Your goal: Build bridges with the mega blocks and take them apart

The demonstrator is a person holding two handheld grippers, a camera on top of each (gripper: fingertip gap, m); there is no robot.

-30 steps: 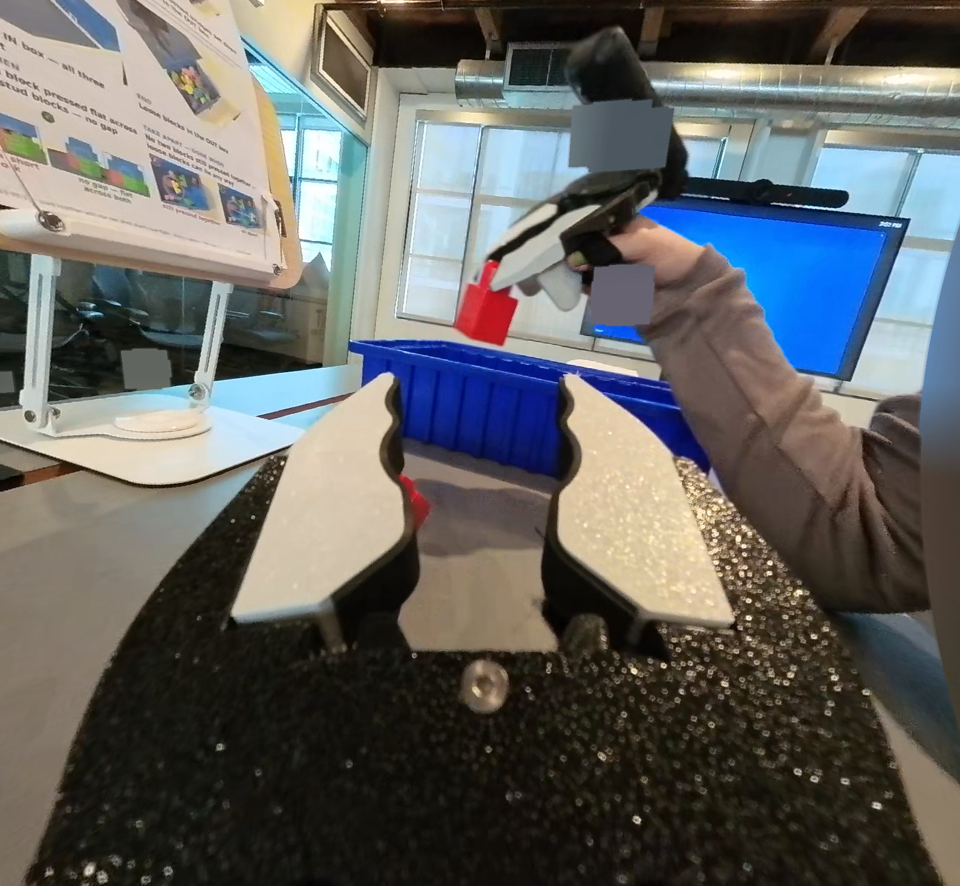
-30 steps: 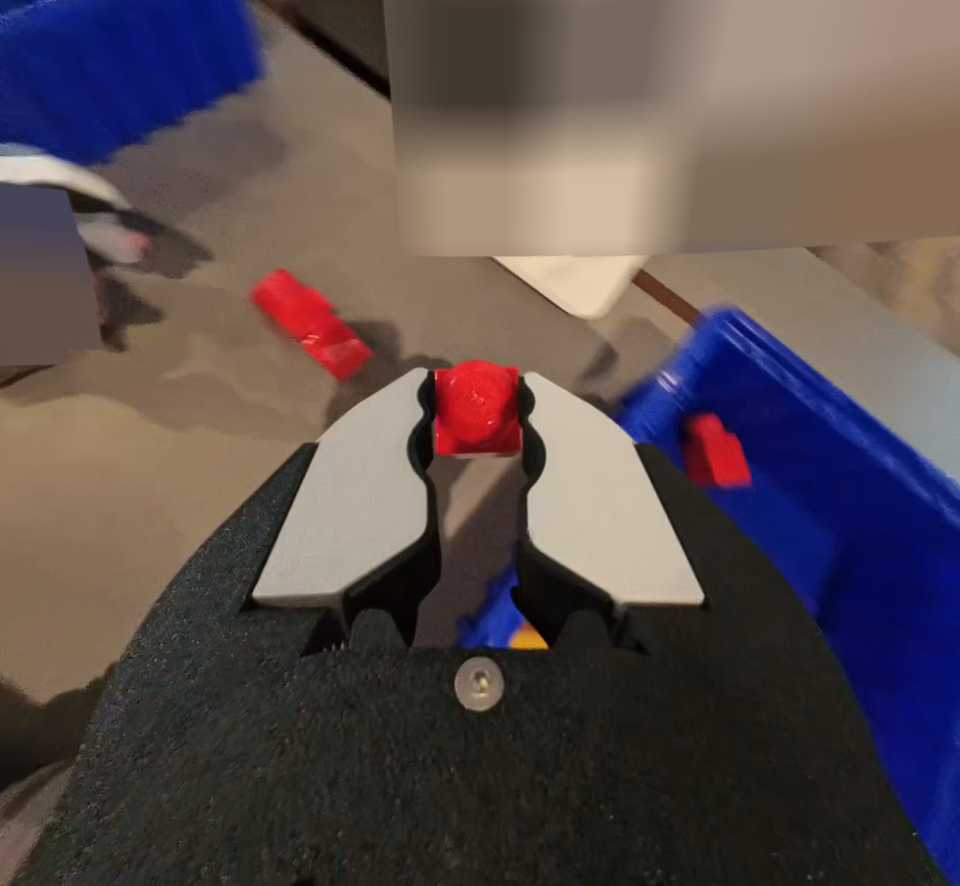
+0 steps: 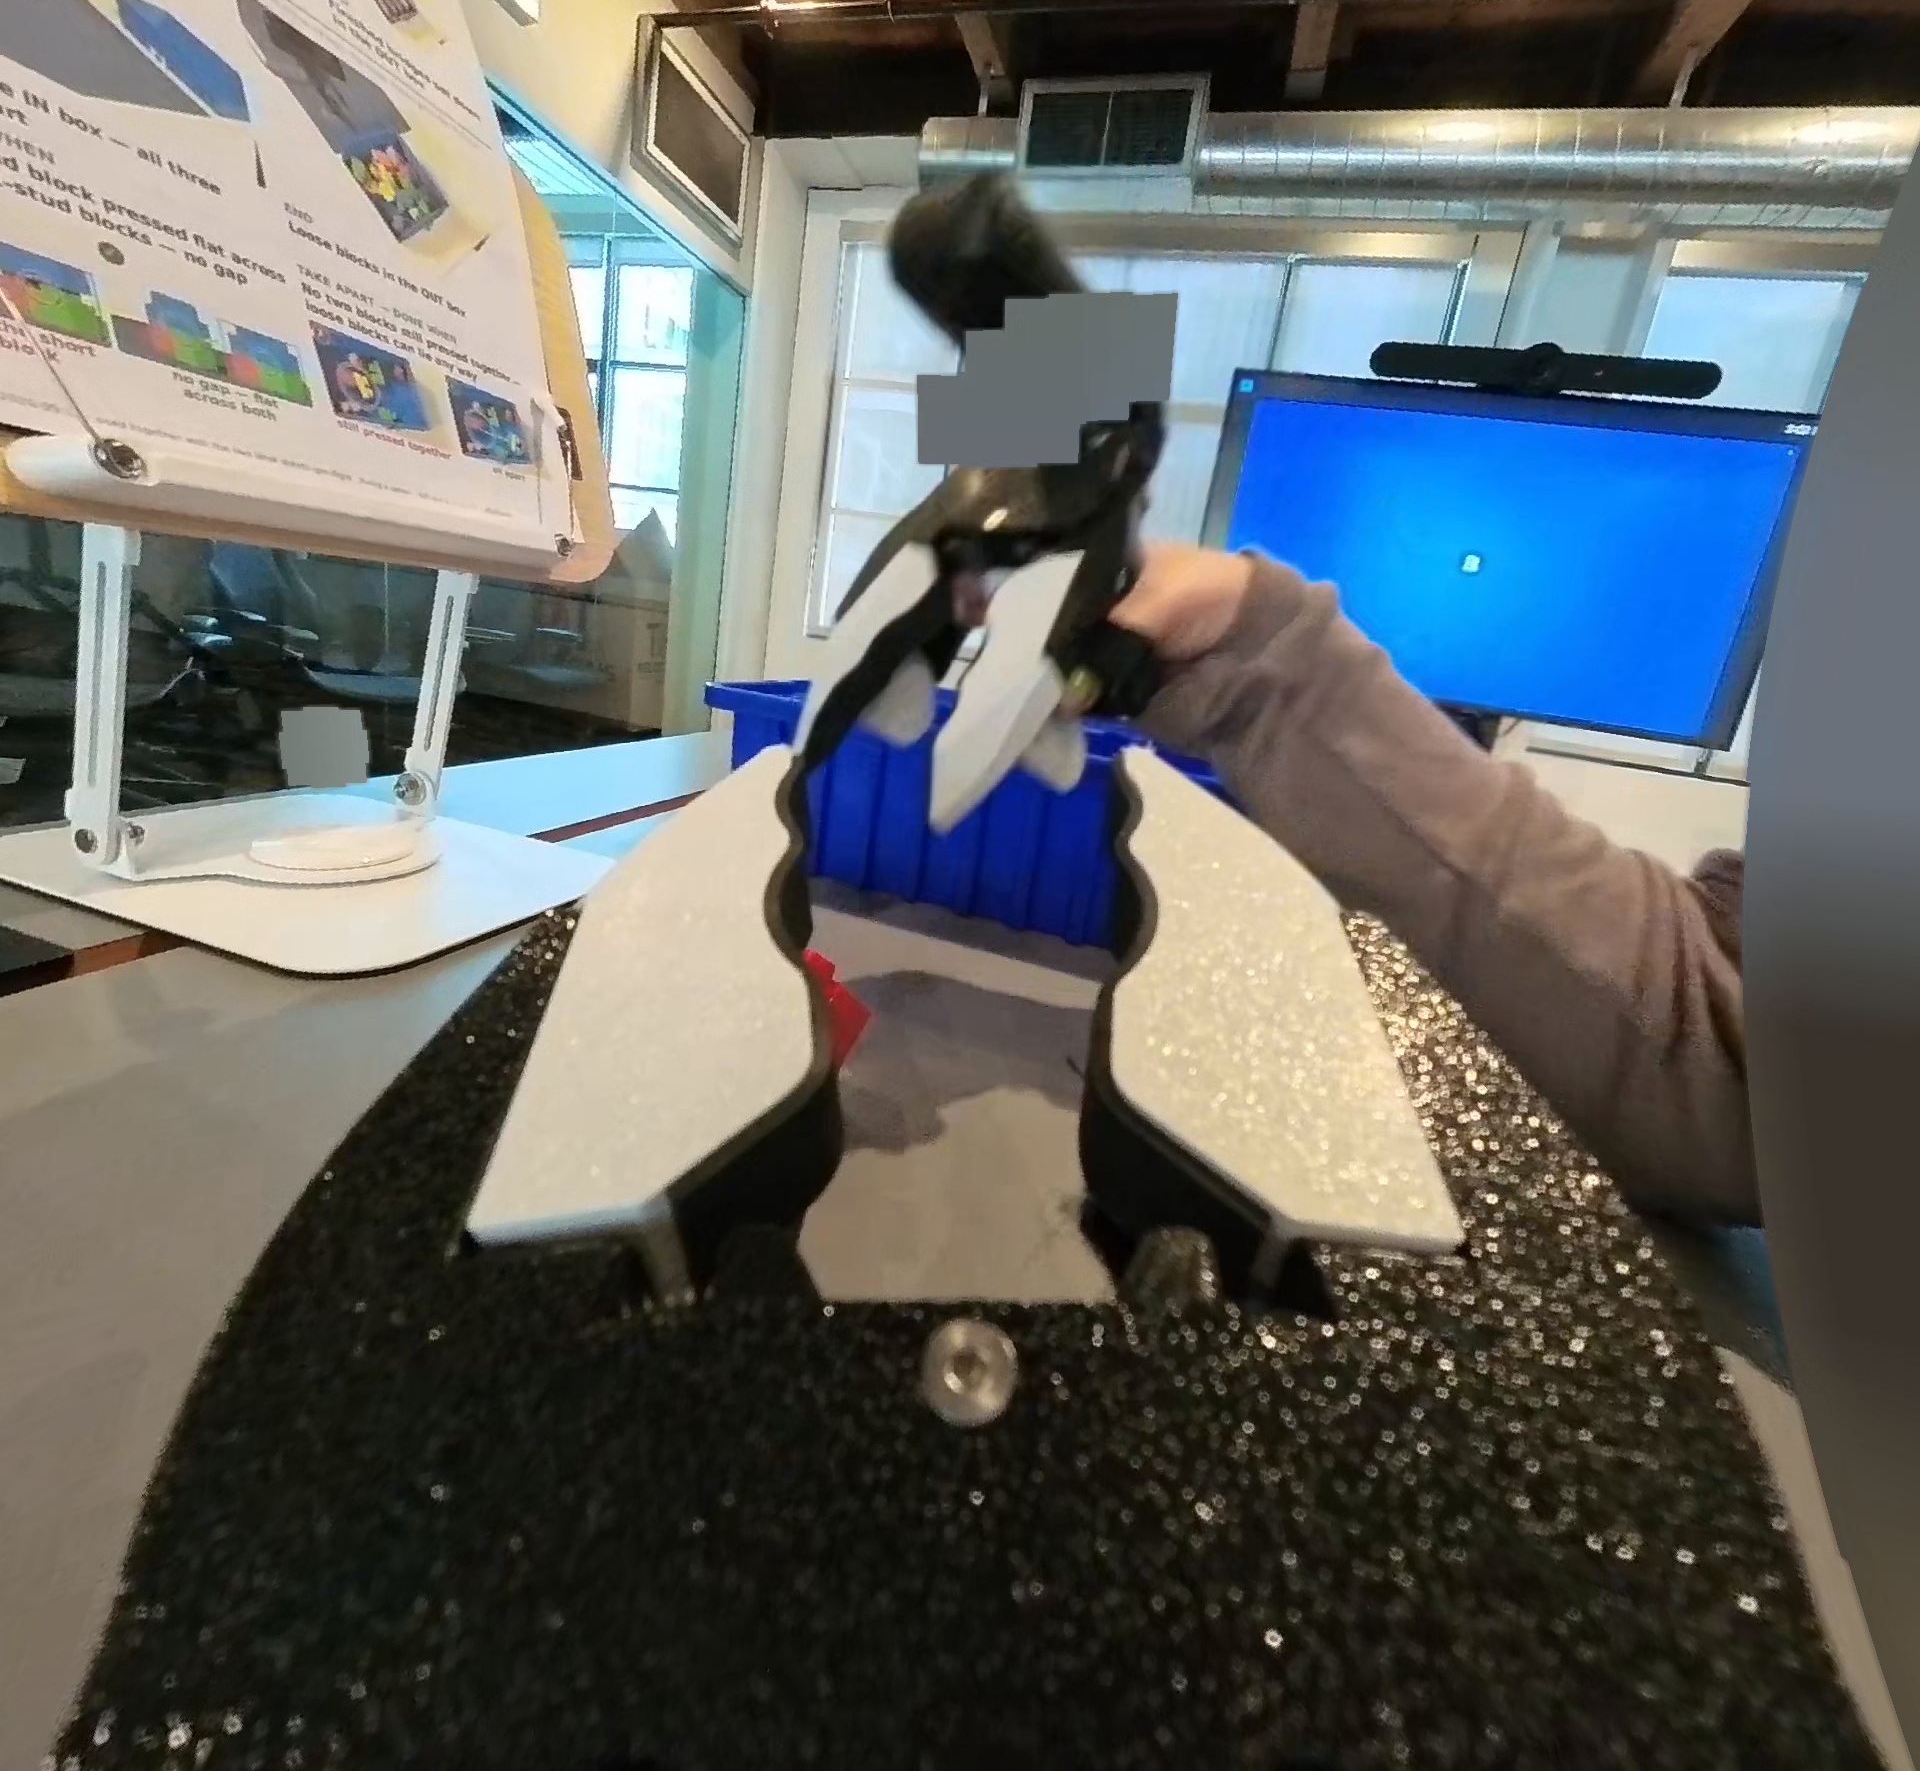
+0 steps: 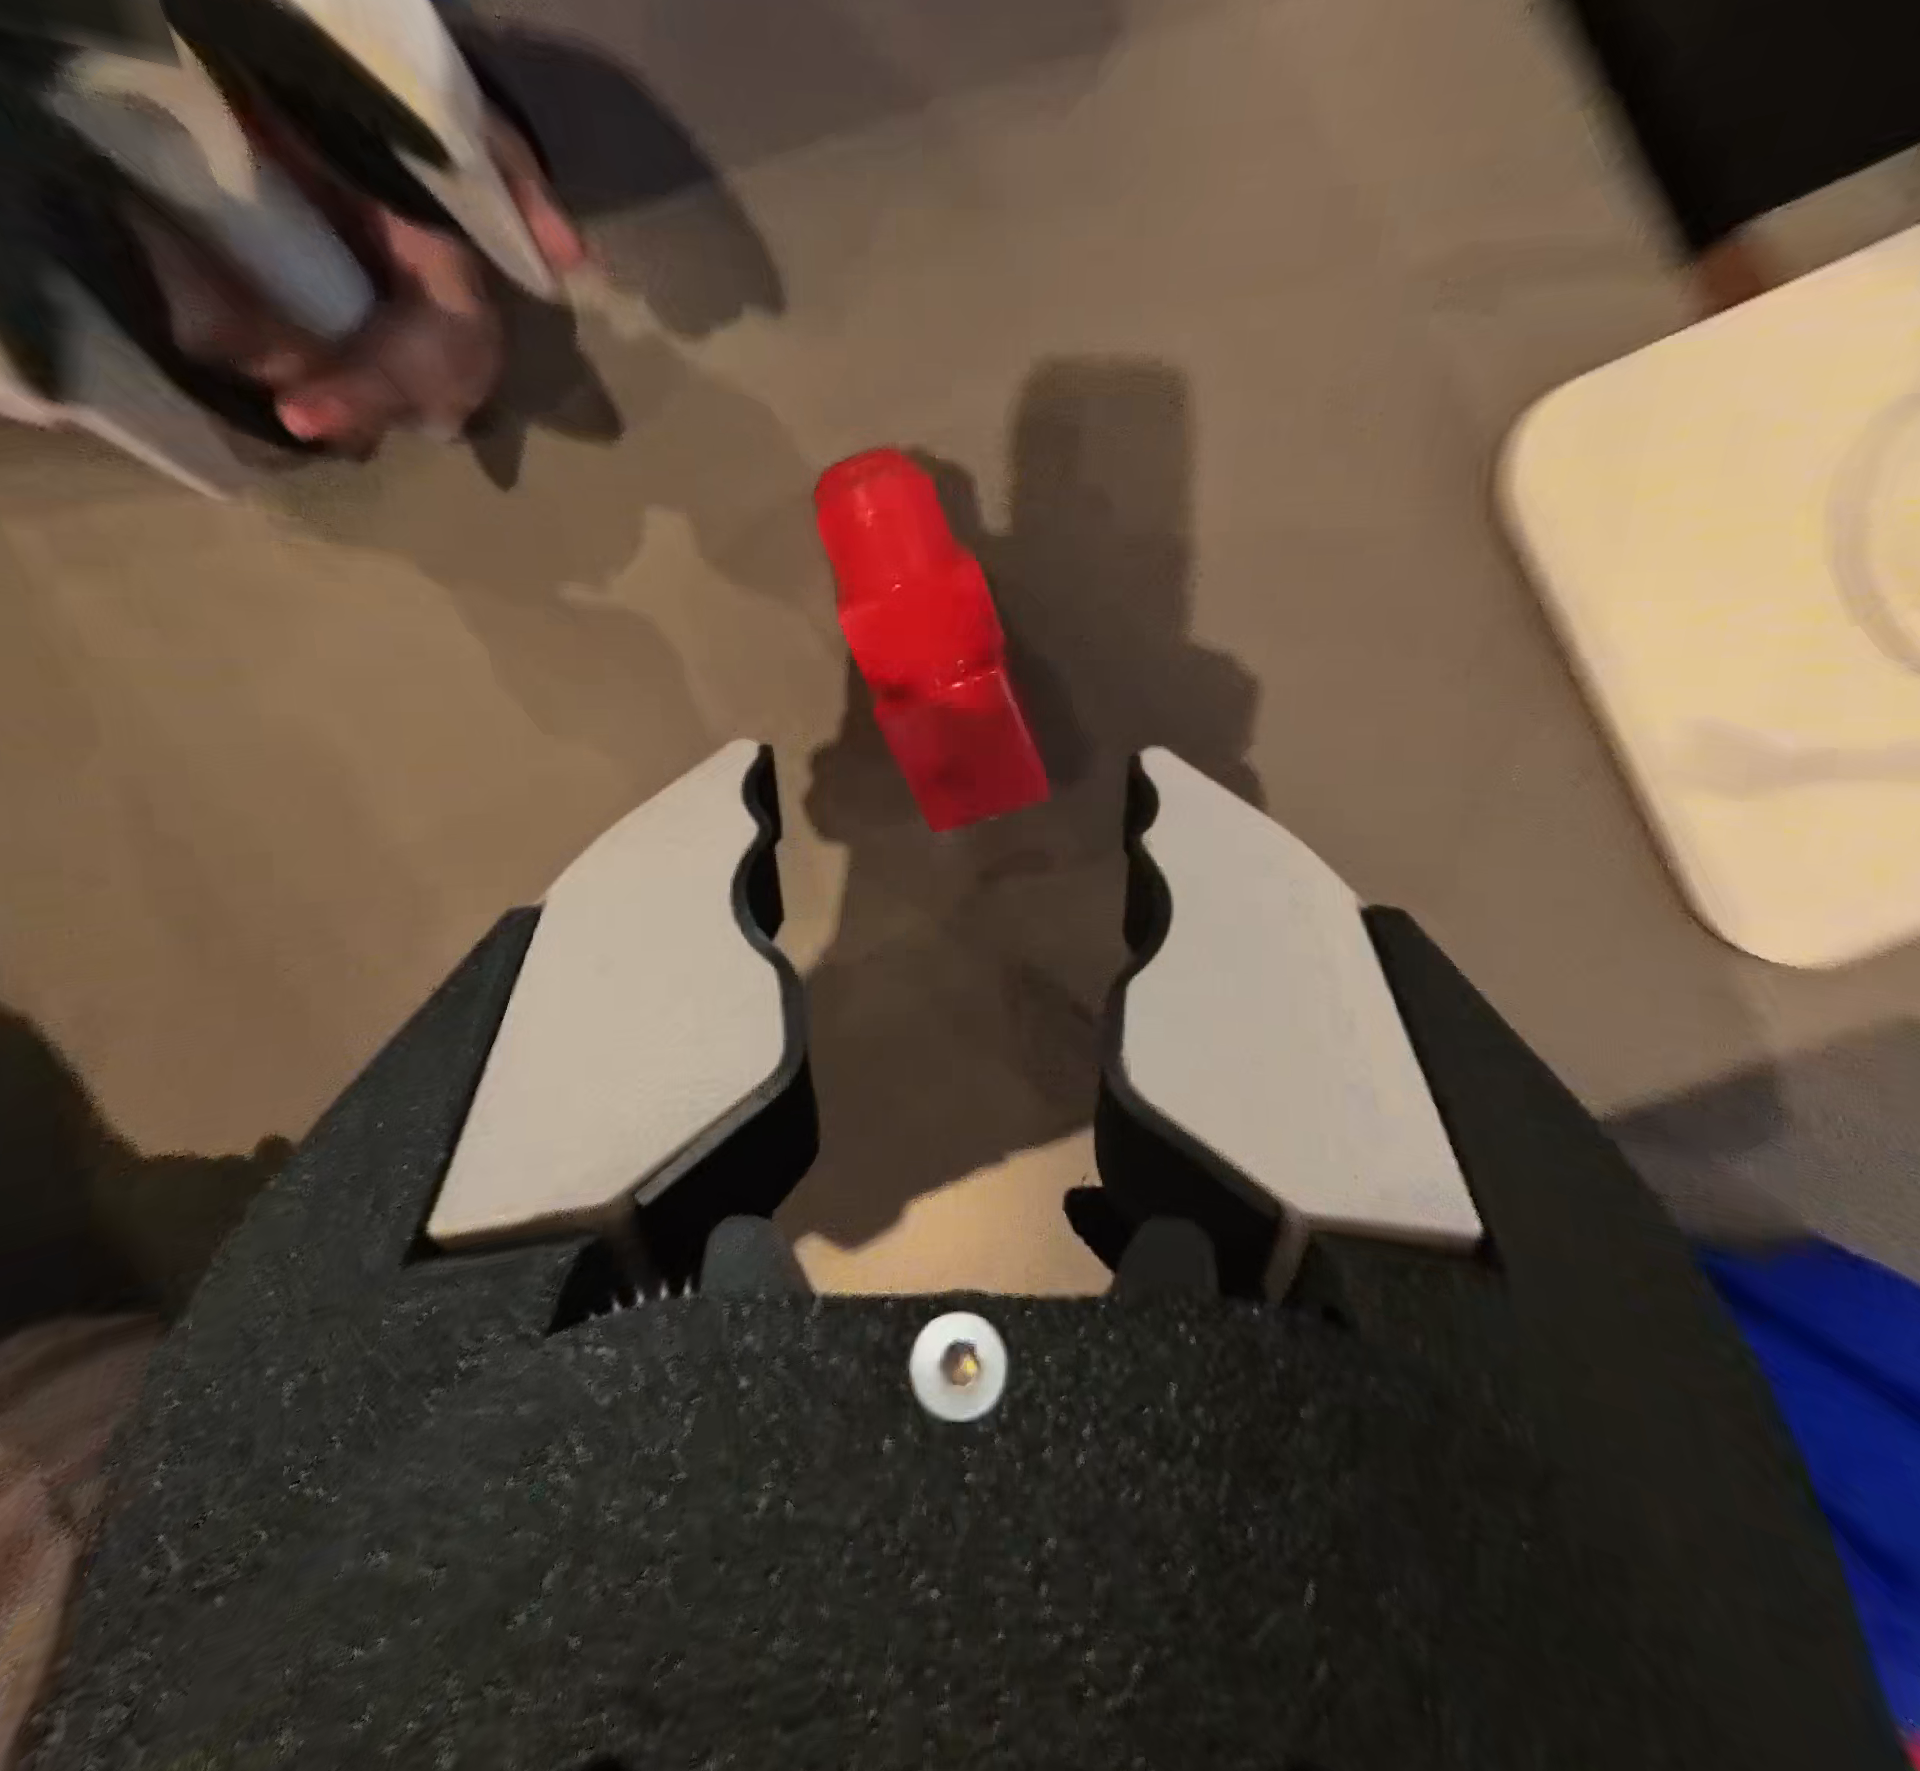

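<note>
- Red block (image 4: 928, 641) is lying on its side on the grey table (image 4: 312, 786), just ahead of your right gripper (image 4: 951, 765), and nothing's touching it.
- That gripper's fingers are standing wide apart and empty. A second ago they were pinching a small red block up in the air, so you're looking at a fresh drop-off (it's all motion-blurred).
- I'm guessing that means you're laying out loose pieces on the table, not stacking yet; no bridge is showing anywhere.
- Your left gripper (image 3: 961, 874) is hovering low over the table, fingers apart too, holding nothing, same as a second ago.
- Left wrist view is only catching a red sliver (image 3: 844, 1015) peeking past its left finger, but it's giving you the blue bin (image 3: 987, 848) behind and the instruction sheet on its white stand (image 3: 312, 848).
- Right wrist view is the one showing the whole block from above.
</note>
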